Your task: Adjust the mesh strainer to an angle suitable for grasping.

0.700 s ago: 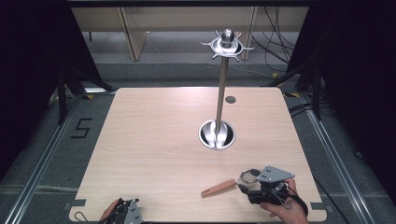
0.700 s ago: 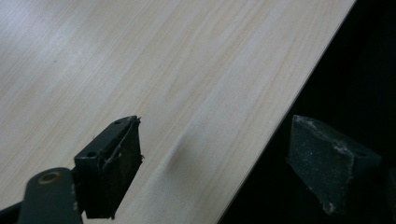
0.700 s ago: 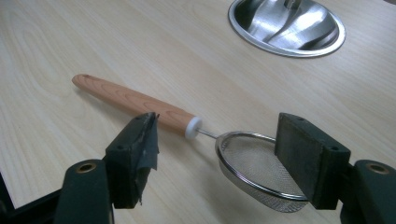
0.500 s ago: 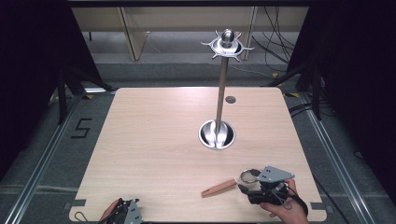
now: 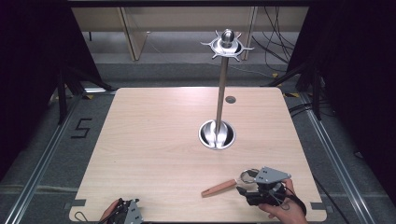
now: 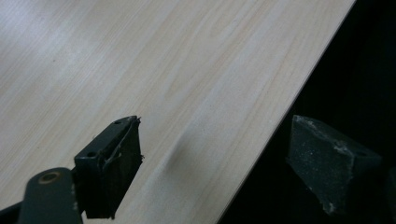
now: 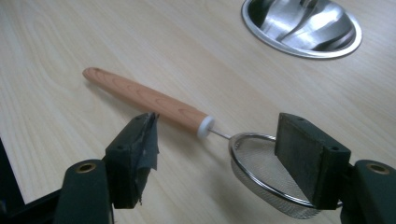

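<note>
A small mesh strainer with a wooden handle lies flat near the table's front right; in the right gripper view its handle runs away to the left and its wire bowl sits by the right jaw. My right gripper hovers low over the strainer's neck, open, with the jaws standing either side and not pressing on it. My left gripper rests at the front left edge of the table, open with nothing between its jaws; one jaw hangs past the table edge.
A tall metal stand rises from a shiny round base dish at mid-table, topped by a ring of hooks. A dark round spot marks the wooden tabletop behind it. Dark floor and rails surround the table.
</note>
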{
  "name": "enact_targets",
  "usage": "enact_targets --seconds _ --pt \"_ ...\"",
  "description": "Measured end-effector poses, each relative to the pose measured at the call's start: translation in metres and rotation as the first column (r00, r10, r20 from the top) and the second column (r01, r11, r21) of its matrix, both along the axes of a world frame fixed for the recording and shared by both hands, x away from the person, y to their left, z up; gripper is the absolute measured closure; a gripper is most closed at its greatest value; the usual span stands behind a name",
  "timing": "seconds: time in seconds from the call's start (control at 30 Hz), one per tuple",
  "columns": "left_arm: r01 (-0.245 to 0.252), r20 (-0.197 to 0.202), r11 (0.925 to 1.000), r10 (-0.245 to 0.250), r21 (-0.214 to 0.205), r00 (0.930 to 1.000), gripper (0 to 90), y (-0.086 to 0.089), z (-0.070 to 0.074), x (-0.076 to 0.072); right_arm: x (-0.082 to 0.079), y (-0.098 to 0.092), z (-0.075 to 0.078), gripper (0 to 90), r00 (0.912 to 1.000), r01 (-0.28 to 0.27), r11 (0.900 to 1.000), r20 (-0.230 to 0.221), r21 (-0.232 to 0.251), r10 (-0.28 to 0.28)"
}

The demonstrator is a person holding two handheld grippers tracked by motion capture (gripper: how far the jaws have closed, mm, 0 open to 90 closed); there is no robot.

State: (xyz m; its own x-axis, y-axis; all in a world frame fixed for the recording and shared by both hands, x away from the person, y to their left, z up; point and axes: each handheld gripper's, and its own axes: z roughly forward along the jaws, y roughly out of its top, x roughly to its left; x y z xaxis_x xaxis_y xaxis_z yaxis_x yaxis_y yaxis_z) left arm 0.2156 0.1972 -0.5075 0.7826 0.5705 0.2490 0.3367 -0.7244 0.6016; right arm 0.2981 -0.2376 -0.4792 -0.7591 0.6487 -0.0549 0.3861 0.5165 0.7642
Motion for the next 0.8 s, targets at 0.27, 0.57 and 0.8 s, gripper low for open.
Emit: enact_targets --seconds 0.27,0.57,0.8 --pt "0.000 0.000 1.0000 0.000 -0.004 1.0000 16.9 0.000 -0.001 0.001 0.001 0.010 0.001 31.4 0.9996 -0.028 0.9991 0.006 -0.031 0.028" --pt "0.004 -0.014 1.0000 -0.004 -0.002 0.9999 16.9 0.000 -0.002 0.002 0.007 0.020 0.000 33.1 0.9981 -0.062 0.9961 -0.013 -0.062 0.061" --pt "0.007 -0.015 0.9999 -0.007 -0.009 0.9999 16.8 0.000 -0.002 0.002 0.012 0.030 -0.002 37.4 0.9938 -0.111 0.9894 -0.012 -0.094 0.110"
